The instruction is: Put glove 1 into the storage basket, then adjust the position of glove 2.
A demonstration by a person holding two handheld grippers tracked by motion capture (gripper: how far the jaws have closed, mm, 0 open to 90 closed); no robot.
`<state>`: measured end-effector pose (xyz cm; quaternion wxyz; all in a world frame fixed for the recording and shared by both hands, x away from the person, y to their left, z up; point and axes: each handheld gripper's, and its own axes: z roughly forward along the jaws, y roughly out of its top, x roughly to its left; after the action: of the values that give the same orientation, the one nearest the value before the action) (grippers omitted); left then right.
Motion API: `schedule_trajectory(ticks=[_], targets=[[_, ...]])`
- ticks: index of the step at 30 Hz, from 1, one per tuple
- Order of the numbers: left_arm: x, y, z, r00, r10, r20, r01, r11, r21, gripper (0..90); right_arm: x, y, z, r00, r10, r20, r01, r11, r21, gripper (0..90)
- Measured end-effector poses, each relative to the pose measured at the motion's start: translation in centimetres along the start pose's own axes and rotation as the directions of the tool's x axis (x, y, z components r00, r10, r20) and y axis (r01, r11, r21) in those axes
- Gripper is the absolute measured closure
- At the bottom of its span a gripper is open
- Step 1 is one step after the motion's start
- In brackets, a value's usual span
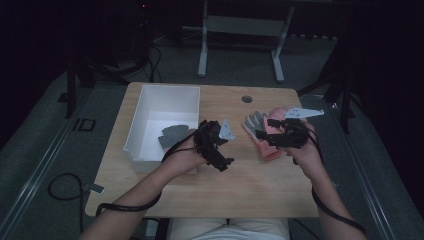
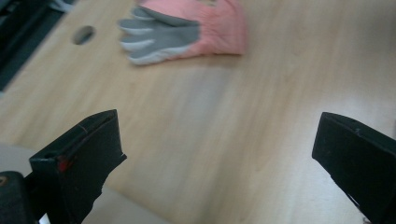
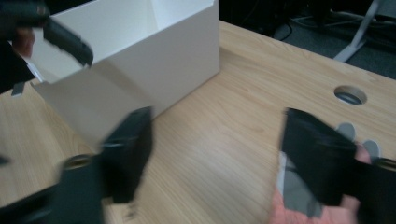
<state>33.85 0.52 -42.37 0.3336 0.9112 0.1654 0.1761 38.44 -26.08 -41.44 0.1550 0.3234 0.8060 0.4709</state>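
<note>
While a pink and grey glove [image 1: 262,135] lies flat on the right half of the wooden table [image 1: 250,180], its grey fingers pointing toward the far left, the right gripper [image 1: 263,129] is held just above it, near the cuff and palm. From the right gripper view the jaws are seen spread wide with nothing between them, the right jaw standing over the glove's [image 3: 299,196] grey palm and the left jaw over bare wood. In the left gripper view the glove [image 2: 187,32] is seen farther off, well apart from that gripper's own jaws, which are also spread wide and empty over the tabletop. The left gripper [image 1: 222,150] is held near the middle of the table, just right of a white box [image 1: 150,107] that stands on the table's left half. A second glove, dark grey [image 1: 172,134], is seen lying inside the box against its near right corner. A round cable hole [image 1: 247,99] is set in the tabletop near the far edge, just beyond the pink glove's fingertips. Black cables trail from both grippers back along the person's forearms
</note>
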Motion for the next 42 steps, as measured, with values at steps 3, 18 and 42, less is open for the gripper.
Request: schedule_trajectory(ticks=[3, 18, 42], targets=[[-1.2, -0.1, 1.0, 0.9999, 0.009, 0.008, -0.009, 1.0, 0.001, 1.2, -0.4, -0.4, -0.3, 0.9996, 0.004, 0.028, -0.004, 1.0, 0.014, 44.1], [-5.7, -3.4, 5.8, 0.9923, -0.001, 0.124, 0.007, 0.9987, -0.051, 1.3, -2.8, -1.9, 0.9, 0.9806, -0.002, 0.196, -0.007, 0.999, 0.044, 55.5], [-7.0, -10.5, 7.9, 0.992, -0.069, 0.106, 0.078, 0.9932, -0.087, 1.3, -7.6, -5.7, 10.4, 0.9574, 0.059, 0.283, -0.144, 0.947, 0.289, 67.0]])
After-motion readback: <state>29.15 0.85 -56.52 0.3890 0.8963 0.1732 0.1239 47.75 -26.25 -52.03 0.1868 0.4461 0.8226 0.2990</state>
